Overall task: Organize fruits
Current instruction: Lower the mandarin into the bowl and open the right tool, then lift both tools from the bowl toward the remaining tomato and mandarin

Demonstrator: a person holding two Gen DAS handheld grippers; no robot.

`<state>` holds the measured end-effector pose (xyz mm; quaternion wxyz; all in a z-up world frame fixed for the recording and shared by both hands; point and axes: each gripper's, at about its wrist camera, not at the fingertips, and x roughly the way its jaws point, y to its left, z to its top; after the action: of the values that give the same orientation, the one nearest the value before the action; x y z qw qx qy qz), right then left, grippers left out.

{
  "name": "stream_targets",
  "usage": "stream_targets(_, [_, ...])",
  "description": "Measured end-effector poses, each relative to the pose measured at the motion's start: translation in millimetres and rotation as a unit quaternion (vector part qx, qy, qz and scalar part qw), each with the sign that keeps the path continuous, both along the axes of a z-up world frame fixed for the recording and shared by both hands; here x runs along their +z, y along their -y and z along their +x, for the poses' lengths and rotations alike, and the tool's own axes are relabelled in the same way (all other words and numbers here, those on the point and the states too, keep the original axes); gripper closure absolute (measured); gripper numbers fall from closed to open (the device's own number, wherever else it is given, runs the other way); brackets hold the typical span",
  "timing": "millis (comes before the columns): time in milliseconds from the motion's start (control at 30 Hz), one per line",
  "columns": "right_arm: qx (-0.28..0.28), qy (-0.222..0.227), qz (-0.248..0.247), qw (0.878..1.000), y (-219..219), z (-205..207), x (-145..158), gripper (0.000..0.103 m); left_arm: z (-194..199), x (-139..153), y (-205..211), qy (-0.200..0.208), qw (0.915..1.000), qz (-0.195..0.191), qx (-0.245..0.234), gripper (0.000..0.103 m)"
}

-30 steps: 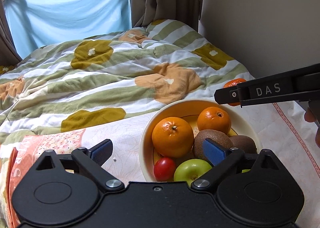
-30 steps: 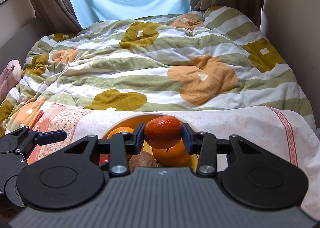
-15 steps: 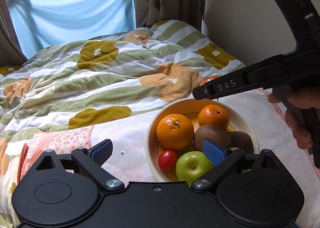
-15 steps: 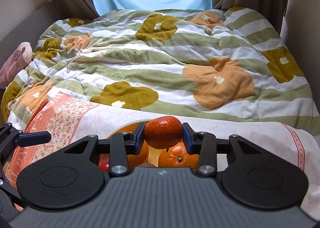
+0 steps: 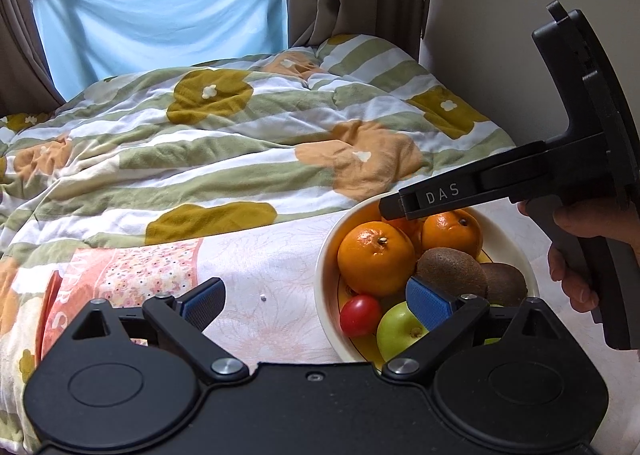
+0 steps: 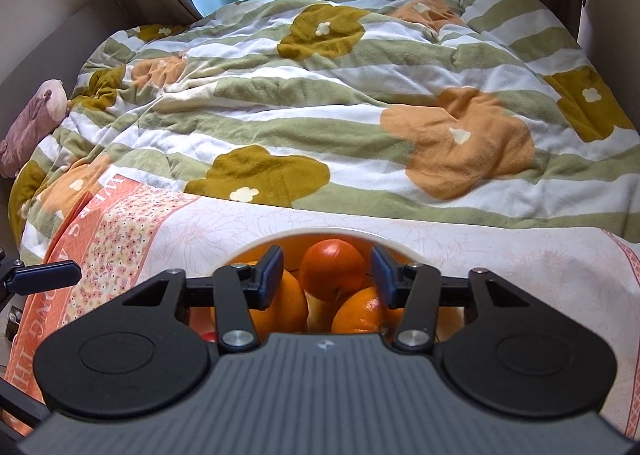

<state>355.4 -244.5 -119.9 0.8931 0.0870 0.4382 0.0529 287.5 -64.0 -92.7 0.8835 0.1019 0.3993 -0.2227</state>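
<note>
**Your fruit is going into the bowl**

Your right tool (image 6: 326, 275) is over the bowl (image 5: 326, 255), and its jaws are opening. A small red-orange fruit (image 6: 332, 269) sits between them, but the blue pads no longer press on it. There is a gap on each side. It seems to rest on the other fruit at the back of the bowl, so I think you have just let it go.

Your left tool (image 5: 316, 301) is spread wide and holds nothing. One pad is over the cloth (image 5: 260, 267) on the bed (image 5: 240, 143), and the other is in front of the fruit in the bowl.

The bowl is quite full. You can see two oranges (image 5: 376, 259), two brown kiwis (image 5: 452, 273), a green apple (image 5: 400, 327) and a little red tomato (image 5: 360, 315). No loose fruit shows on the cloth or the bed in either view. So most of the job looks done. What is left, I think, is to lift your right tool away and check that nothing rolls out.

The small fruit is round, so it has no long side to speak of. You cannot see its stem end, so I cannot tell which way it points. The big orange on the left has its stem spot facing up and a bit toward the back.
</note>
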Motion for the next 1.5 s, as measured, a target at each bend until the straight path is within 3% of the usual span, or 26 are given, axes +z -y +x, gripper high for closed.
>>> stream_targets(33, [-0.004, 0.004, 0.001, 1.0, 0.4, -0.2, -0.1, 0.008, -0.1, -0.3, -0.4, 0.0, 1.0, 0.001, 0.001, 0.004])
stream_targets(100, [-0.008, 0.009, 0.005, 1.0, 1.8, -1.4, -0.1, 0.0, -0.2, -0.5, -1.1, -0.001, 1.0, 0.001, 0.002, 0.004])
stream_targets(400, [-0.015, 0.032, 0.016, 0.999, 10.1, -16.9, 13.5, 0.0, -6.4, 6.2, -2.1, 0.007, 1.0, 0.003, 0.004, 0.004])
stream_targets(733, [-0.017, 0.065, 0.019, 0.998, 20.7, -57.6, 55.8, 0.0, -31.2, 34.3, 0.2, 0.044, 0.9989, -0.003, 0.014, 0.004])
stream_targets(1200, [0.0, 0.114, 0.007, 0.993, 33.9, -171.0, 123.1, 0.0, -114.9, 88.2, 2.9, 0.104, 0.9934, -0.015, 0.045, 0.004])
stream_targets(1500, [0.007, 0.118, -0.02, 0.993, 40.8, -242.8, 137.5, 0.0, -163.0, 98.1, -4.8, 0.108, 0.992, -0.009, 0.064, 0.004])
